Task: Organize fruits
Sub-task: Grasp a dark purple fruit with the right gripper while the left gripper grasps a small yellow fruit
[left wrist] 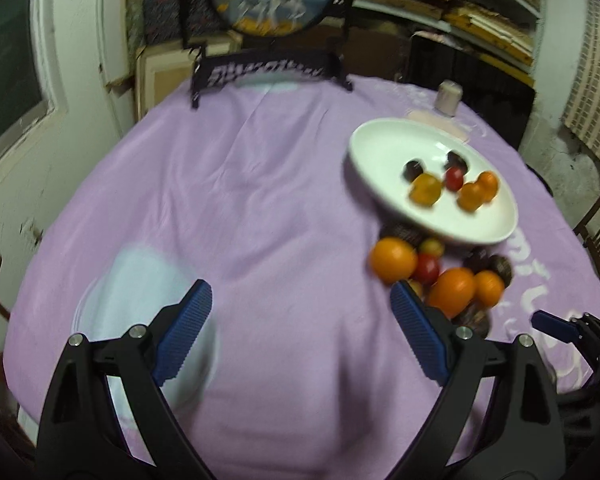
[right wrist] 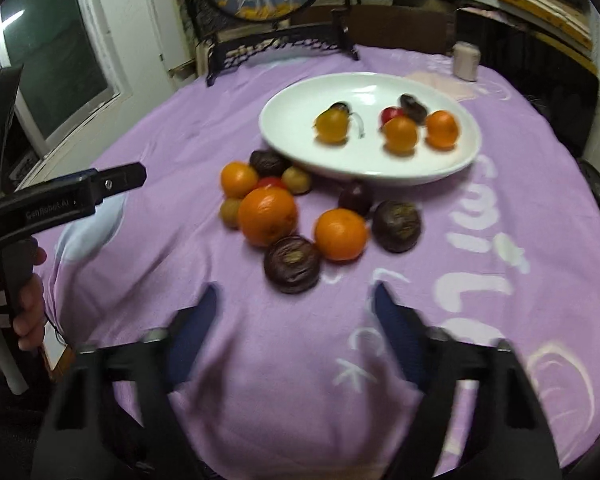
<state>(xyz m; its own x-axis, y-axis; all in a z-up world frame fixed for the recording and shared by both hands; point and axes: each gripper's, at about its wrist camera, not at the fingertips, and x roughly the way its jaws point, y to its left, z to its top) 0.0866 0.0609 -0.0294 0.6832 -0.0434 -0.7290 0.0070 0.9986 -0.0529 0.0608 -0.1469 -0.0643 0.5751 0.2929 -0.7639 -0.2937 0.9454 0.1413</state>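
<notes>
Left gripper (left wrist: 300, 328): jaws wide apart, nothing between, over bare purple cloth (left wrist: 240, 200); I see pale plate (left wrist: 140, 280) under its left finger. Risk: finger clips that plate on descent. Loose fruit pile (right wrist: 300, 216) sits on cloth, just beside white dish (right wrist: 380, 168), which already holds few fruits. Right gripper (right wrist: 296, 328): jaws apart, empty, just short of dark fruit (right wrist: 292, 264). Risk: round fruit rolls if I nudge pile; blur hurts my aim.
</notes>
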